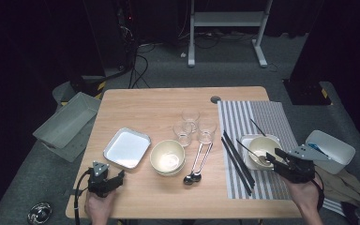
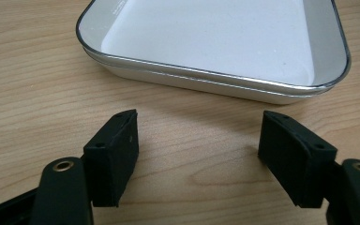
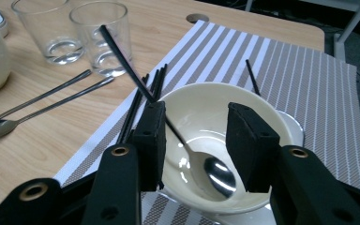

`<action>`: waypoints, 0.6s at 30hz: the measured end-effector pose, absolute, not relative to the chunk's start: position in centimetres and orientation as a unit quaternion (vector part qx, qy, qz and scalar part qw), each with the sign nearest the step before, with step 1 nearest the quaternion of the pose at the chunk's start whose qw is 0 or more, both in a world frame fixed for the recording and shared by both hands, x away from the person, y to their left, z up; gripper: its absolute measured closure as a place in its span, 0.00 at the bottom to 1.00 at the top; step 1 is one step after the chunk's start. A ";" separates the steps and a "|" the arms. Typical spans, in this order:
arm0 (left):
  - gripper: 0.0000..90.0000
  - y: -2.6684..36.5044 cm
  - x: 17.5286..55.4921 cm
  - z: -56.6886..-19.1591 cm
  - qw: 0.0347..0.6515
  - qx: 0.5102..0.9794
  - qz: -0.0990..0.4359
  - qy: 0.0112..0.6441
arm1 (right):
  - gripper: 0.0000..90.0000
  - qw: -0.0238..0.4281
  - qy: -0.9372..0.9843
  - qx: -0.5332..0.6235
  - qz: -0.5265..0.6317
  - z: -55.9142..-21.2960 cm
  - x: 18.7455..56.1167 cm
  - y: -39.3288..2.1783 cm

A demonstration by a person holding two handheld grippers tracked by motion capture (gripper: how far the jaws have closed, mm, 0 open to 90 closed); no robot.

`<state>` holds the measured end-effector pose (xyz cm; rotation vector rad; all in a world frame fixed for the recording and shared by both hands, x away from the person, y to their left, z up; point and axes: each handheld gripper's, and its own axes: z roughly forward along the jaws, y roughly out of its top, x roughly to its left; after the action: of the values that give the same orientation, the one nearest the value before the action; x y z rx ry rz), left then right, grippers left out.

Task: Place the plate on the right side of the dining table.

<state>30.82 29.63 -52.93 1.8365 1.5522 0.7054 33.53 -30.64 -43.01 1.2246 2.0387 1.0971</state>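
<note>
- High view: the wooden counter (image 1: 159,105) takes up the middle of the frame, with a striped placemat (image 1: 267,117) across its right part. The right tool (image 1: 275,157) sits at the lower right, its tips at the near rim of a cream bowl (image 1: 257,144) that stands on a small tray on the mat. A black-handled spoon (image 1: 253,154) lies in that bowl, handle pointing up-left. Black chopsticks (image 1: 236,161) lie on the mat's left edge.
- High view, centre: a second stack of cream bowls (image 1: 168,157), two metal spoons (image 1: 194,176) and three glasses (image 1: 194,124) stand between the mat and a white rectangular dish (image 1: 127,148). The left tool (image 1: 117,179) rests at the lower left, just below that dish.
- Left gripper view: the left tool (image 2: 199,140) has its jaws spread wide over bare wood, holding nothing. The white dish (image 2: 215,42) fills the upper frame, apart from both pads.
- Right gripper view: the right tool (image 3: 194,140) is partly open, jaws straddling the bowl (image 3: 201,105) from above its near rim. The spoon (image 3: 218,176) rests in the bowl between the jaws; its handle passes close by the left pad, and contact cannot be told. Nothing is visibly clamped.
</note>
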 end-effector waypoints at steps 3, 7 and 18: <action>0.33 29.6 30.8 -52.9 0.312 0.696 0.267 0.589 | 0.65 0.257 0.753 0.449 0.407 -43.3 33.1 -30.1; 0.33 29.6 30.8 -52.9 0.312 0.696 0.267 0.589 | 0.65 0.254 0.753 0.451 0.407 -43.8 32.7 -29.5; 0.33 29.6 30.8 -52.9 0.313 0.696 0.267 0.588 | 0.70 0.238 0.769 0.432 0.407 -45.1 32.4 -27.1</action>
<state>30.81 29.63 -52.93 1.8366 1.5521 0.7053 32.36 -27.08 -45.08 1.1828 2.1076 1.1139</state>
